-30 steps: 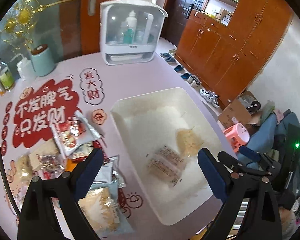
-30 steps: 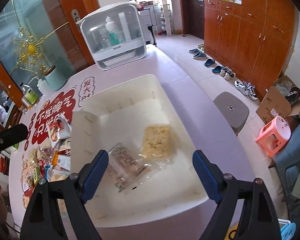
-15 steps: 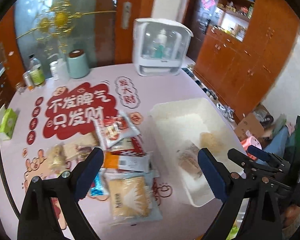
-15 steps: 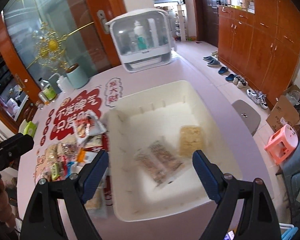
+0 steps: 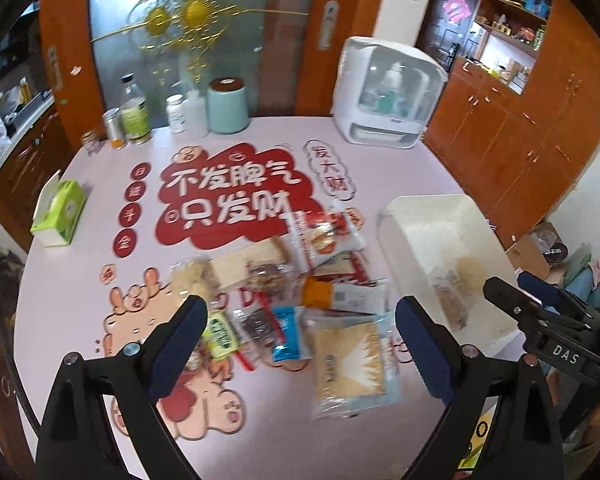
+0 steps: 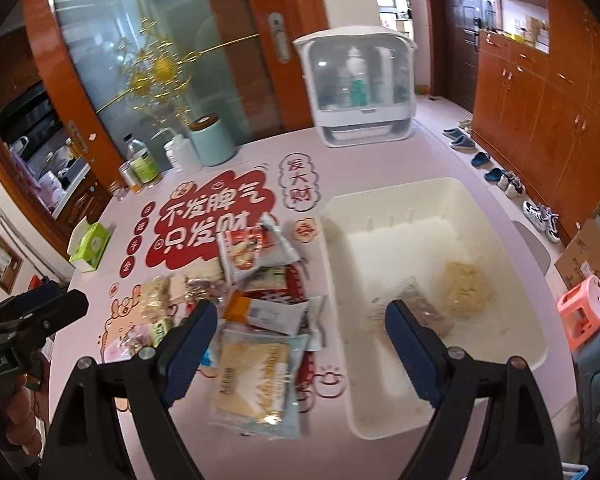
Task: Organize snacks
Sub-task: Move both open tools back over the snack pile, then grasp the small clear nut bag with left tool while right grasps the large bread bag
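Observation:
A pile of several snack packets (image 5: pixel 300 292) lies on the pink table; it also shows in the right wrist view (image 6: pixel 260 292). A large yellow cracker pack (image 5: pixel 350 364) lies nearest me, also in the right wrist view (image 6: pixel 252 380). A white bin (image 6: pixel 452 200) to the right holds a yellow noodle-like snack (image 6: pixel 466 286) and a clear packet (image 6: pixel 416 304); the bin shows in the left wrist view (image 5: pixel 424 208). My left gripper (image 5: pixel 300 340) is open and empty above the pile. My right gripper (image 6: pixel 298 344) is open and empty above the pile's right edge.
A white cabinet with bottles (image 6: pixel 360 88) stands at the back. A teal canister (image 5: pixel 227 106), jars and bottles (image 5: pixel 134 114) and a green tissue box (image 5: pixel 60 212) stand at the back left. Red decals (image 5: pixel 228 204) cover the table. The table edge is right of the bin.
Both grippers have pulled back and swung left, from over the bin to over the snack pile. Both stay open and empty.

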`<state>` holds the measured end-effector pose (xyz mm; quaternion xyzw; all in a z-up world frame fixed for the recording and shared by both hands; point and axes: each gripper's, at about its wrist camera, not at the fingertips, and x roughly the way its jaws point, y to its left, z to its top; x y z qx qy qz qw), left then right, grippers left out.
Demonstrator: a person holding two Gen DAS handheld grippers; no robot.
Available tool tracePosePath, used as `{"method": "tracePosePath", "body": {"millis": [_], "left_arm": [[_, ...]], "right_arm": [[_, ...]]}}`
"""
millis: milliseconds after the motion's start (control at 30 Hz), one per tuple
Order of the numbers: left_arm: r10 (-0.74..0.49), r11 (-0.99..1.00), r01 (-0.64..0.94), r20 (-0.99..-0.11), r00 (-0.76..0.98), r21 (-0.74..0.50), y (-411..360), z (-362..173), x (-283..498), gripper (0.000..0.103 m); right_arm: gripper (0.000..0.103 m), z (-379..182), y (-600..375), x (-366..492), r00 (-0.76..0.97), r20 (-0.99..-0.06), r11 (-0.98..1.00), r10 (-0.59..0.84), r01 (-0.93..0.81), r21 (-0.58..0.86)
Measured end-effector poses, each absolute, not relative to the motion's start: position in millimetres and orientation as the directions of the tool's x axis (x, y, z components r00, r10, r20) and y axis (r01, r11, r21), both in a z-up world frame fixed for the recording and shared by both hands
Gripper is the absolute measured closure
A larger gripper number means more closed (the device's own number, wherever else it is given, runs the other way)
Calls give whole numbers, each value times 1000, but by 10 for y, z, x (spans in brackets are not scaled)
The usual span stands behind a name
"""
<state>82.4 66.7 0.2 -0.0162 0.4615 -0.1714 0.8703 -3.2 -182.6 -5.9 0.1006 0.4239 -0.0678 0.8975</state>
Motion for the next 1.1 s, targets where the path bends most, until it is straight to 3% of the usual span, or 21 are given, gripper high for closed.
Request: {"method": "tracePosePath", "body": {"millis": [400, 833, 1100], "left_arm": [[-190, 973, 215, -828, 527, -86, 1376, -364, 1137, 8], [-170, 966, 233, -957, 235, -114, 1616, -1708, 1451, 8], [-128, 962, 258, -980, 154, -85, 1625, -2139, 1511, 9]], "right_arm": [[16, -232, -1170, 177, 590, -804, 982, -78, 184, 41], [17, -1442, -826, 388, 342, -938, 989, -60, 149, -8], [17, -1881, -921, 429, 257, -963, 977, -83, 214, -27]]}}
